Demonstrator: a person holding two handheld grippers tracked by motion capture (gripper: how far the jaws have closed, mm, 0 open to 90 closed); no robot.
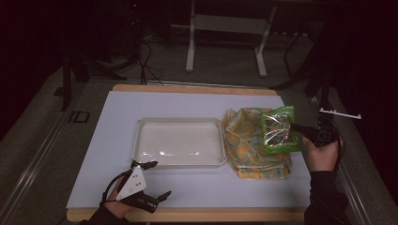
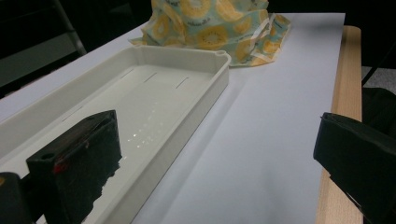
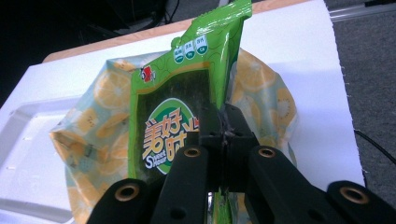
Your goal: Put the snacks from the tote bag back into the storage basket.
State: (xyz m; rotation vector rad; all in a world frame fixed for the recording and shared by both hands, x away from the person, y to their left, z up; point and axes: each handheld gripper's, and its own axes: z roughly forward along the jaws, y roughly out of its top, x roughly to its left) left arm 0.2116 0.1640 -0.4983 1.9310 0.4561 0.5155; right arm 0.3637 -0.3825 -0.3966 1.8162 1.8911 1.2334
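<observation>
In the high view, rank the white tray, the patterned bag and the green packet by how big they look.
1. Tray, largest.
2. Bag.
3. Packet, smallest; held above the bag, so slightly nearer the camera, yet it looks smaller.

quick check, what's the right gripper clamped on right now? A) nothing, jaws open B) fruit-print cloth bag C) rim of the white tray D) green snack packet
D: in the right gripper view the right gripper has its jaws shut on the edge of the green snack packet, held above the fruit-print cloth bag; the white tray sits apart to the side.
</observation>
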